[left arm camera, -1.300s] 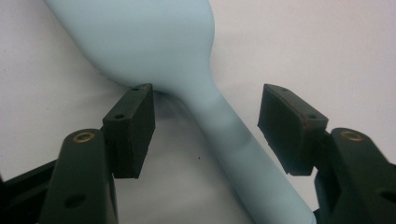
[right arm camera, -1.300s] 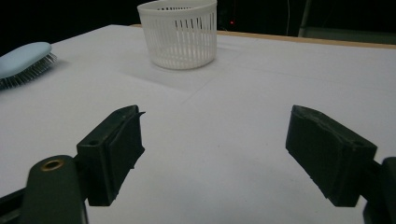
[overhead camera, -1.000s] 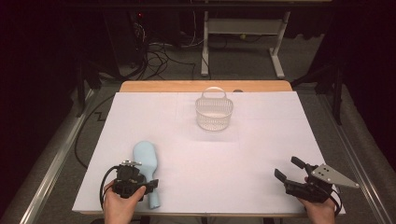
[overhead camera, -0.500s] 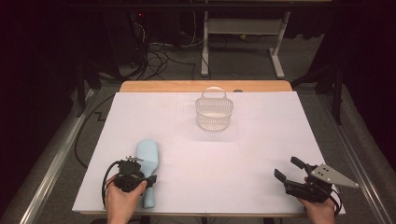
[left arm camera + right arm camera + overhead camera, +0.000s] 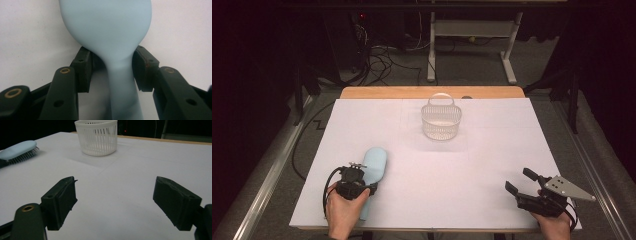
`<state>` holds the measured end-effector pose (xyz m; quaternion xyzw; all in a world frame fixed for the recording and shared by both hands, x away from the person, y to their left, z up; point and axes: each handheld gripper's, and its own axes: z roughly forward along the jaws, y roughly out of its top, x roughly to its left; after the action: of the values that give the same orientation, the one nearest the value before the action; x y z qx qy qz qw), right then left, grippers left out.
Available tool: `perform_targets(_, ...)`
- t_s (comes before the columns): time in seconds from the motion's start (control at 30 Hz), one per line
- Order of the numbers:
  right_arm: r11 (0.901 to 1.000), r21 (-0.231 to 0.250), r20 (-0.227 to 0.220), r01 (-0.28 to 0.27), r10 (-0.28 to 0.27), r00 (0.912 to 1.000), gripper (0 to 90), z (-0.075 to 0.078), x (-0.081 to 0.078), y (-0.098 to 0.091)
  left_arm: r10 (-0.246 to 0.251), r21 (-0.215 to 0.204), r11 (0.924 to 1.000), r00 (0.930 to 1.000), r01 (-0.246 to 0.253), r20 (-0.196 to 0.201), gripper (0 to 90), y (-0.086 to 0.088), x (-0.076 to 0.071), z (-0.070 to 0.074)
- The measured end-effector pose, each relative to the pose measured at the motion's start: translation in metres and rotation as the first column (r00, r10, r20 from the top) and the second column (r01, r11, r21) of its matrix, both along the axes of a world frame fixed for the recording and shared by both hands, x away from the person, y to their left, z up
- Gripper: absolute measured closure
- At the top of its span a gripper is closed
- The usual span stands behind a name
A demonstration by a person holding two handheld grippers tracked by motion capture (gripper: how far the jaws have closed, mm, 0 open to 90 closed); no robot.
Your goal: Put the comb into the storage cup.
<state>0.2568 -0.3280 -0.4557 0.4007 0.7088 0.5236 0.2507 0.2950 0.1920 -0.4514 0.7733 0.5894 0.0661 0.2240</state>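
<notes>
A light blue hairbrush (image 5: 374, 162) lies bristles down at the table's front left, its handle pointing toward the person. My left gripper (image 5: 357, 175) sits over that handle. In the left gripper view the handle of the hairbrush (image 5: 107, 27) runs between the two jaws of the left gripper (image 5: 113, 66); the right pad is at the handle and a small gap shows at the left pad. At the front right my right gripper (image 5: 518, 180) rests open with nothing between the jaws of the right gripper (image 5: 120, 200). A white slotted basket (image 5: 441, 121) stands upright at the back centre.
The white table top (image 5: 472, 165) has a wooden strip (image 5: 432, 92) along its far edge. The right gripper view looks across to the basket (image 5: 97, 138) and the hairbrush (image 5: 18, 150). Metal rails run along both sides, and cables and desk legs lie on the floor behind.
My left gripper has crept forward along the brush handle toward the head. The right gripper, the brush and the basket have stayed put.
</notes>
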Motion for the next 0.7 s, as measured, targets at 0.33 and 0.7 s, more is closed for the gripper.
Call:
perform_targets(0.33, 1.0000, -0.006, 0.000, -0.003, 0.003, 1.0000, 19.7, 0.000, 0.000, 0.000, -0.018, 0.038, 0.9991, 0.9998, 0.018, -0.009, 62.3, -0.001, 0.008, 0.001)
perform_targets(0.7, 1.0000, -0.007, 0.000, 0.003, -0.003, 1.0000, 19.8, 0.000, 0.000, 0.000, -0.061, 0.071, 0.9957, 0.9982, 0.060, 0.003, 67.6, -0.002, 0.012, 0.001)
